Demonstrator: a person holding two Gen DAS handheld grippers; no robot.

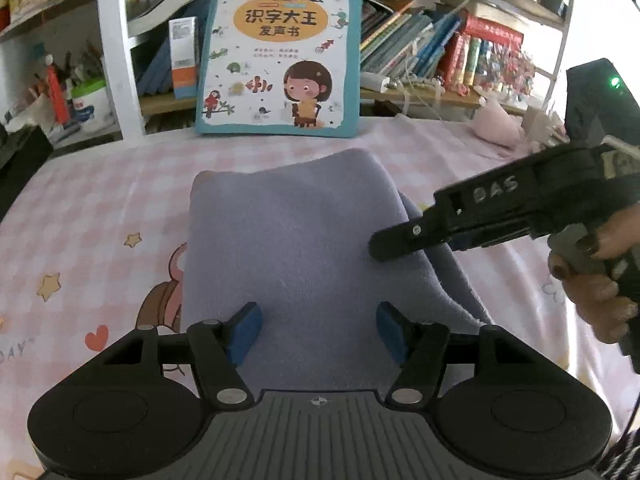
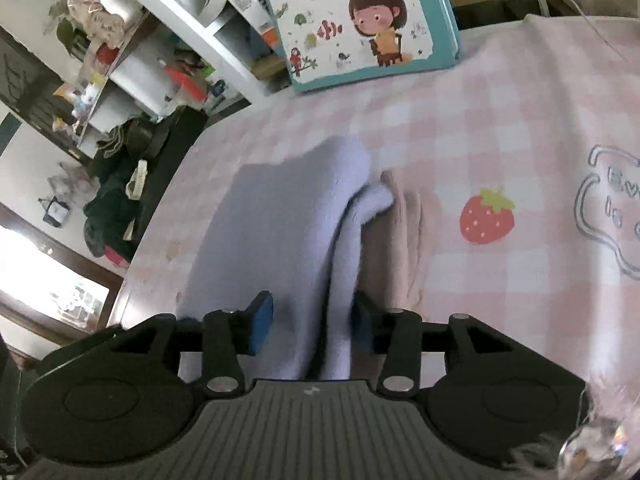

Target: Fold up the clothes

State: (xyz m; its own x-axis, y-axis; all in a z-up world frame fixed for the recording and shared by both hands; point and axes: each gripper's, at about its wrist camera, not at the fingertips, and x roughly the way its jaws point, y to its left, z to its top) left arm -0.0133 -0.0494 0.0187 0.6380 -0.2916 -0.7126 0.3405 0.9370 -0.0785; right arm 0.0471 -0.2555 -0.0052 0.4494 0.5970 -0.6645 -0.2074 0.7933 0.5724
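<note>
A folded purple cloth (image 1: 292, 240) is lying in the middle of the left wrist view, on a pink checked sheet (image 1: 100, 208) that is covering the surface. The left gripper (image 1: 318, 330) is sitting at the bottom of that view, over the near edge of the cloth. Its two blue pads (image 1: 246, 330) are spread wide apart and are holding nothing.

The right gripper (image 1: 384, 246) is coming in from the right side of the same view, with a hand (image 1: 596, 280) around its handle. Its tip is touching the right edge of the cloth.

In the right wrist view, the right gripper (image 2: 310, 326) is at the bottom. Its blue pads (image 2: 262, 326) are standing apart, one on each side of the thick folded edge of the cloth (image 2: 280, 232). They are not squeezing it tight. A pink piece of fabric (image 2: 400, 240) is lying just beside the cloth, on the right. A strawberry picture (image 2: 486, 218) is showing on the sheet (image 2: 500, 128) further right.

A picture book (image 1: 280, 56) is standing at the top of the left wrist view, leaning on a bookshelf (image 1: 440, 48).
</note>
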